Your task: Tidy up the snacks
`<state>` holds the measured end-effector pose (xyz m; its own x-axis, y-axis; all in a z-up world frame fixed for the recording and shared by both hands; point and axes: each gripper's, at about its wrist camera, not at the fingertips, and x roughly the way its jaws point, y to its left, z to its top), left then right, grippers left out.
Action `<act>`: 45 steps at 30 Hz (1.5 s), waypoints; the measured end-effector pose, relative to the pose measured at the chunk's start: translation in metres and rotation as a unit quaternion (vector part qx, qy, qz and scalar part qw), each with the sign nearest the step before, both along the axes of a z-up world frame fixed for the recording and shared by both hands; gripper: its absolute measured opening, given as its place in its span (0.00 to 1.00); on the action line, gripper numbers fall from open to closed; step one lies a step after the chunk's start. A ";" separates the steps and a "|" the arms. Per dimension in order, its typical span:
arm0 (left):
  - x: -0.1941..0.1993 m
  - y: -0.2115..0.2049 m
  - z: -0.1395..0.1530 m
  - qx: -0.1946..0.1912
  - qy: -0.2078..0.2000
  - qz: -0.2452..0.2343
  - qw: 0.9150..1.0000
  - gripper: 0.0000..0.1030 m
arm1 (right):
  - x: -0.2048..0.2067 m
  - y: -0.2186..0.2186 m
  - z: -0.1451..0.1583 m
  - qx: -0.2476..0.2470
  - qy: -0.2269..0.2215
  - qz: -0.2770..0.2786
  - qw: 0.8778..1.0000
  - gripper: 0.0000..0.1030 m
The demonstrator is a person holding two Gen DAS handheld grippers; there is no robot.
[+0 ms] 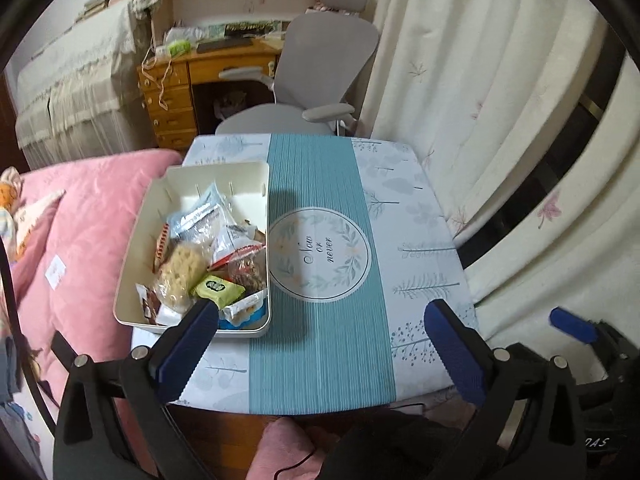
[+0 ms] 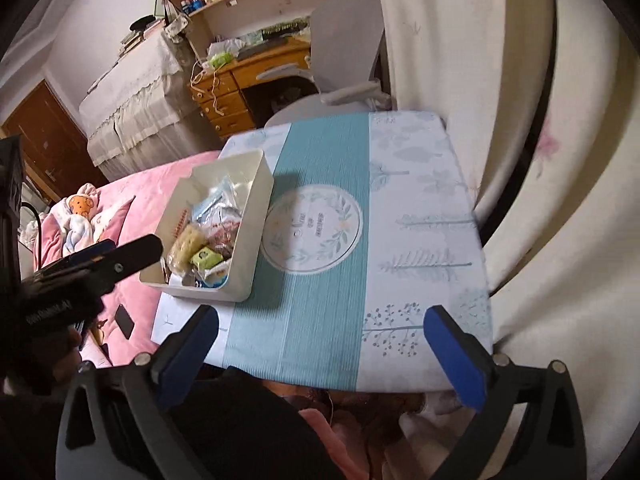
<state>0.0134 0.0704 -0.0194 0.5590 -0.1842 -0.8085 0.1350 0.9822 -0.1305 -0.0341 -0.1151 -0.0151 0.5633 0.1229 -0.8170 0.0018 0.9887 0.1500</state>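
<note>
Nearest the lens, the left gripper (image 1: pixel 320 312) hangs above the near edge of the table (image 1: pixel 420 240) with its blue pads spread wide and nothing between them, and the right gripper (image 2: pixel 320 320) is likewise wide apart and empty. The snacks (image 1: pixel 208 256) (wrapped packets, a pale round biscuit, a yellow-green sachet) lie heaped in the white bin (image 1: pixel 136 240). The bin stands on the table's left side, beside the pink bedding (image 1: pixel 88 216).

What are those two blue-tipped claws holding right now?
Nothing. The left gripper and right gripper are both wide open and empty; the snacks lie in the box.
</note>
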 end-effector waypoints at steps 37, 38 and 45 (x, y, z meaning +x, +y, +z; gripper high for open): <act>-0.034 -0.013 -0.007 0.063 -0.012 0.064 0.996 0.99 | -0.020 -0.003 -0.017 -0.024 0.003 -0.026 0.999 1.00; -0.033 -0.013 -0.007 0.064 -0.012 0.063 0.996 0.99 | -0.019 -0.003 -0.017 -0.024 0.004 -0.026 0.999 1.00; -0.028 -0.013 -0.007 0.065 -0.005 0.058 0.996 0.99 | -0.011 -0.003 -0.020 -0.022 0.015 -0.027 0.999 1.00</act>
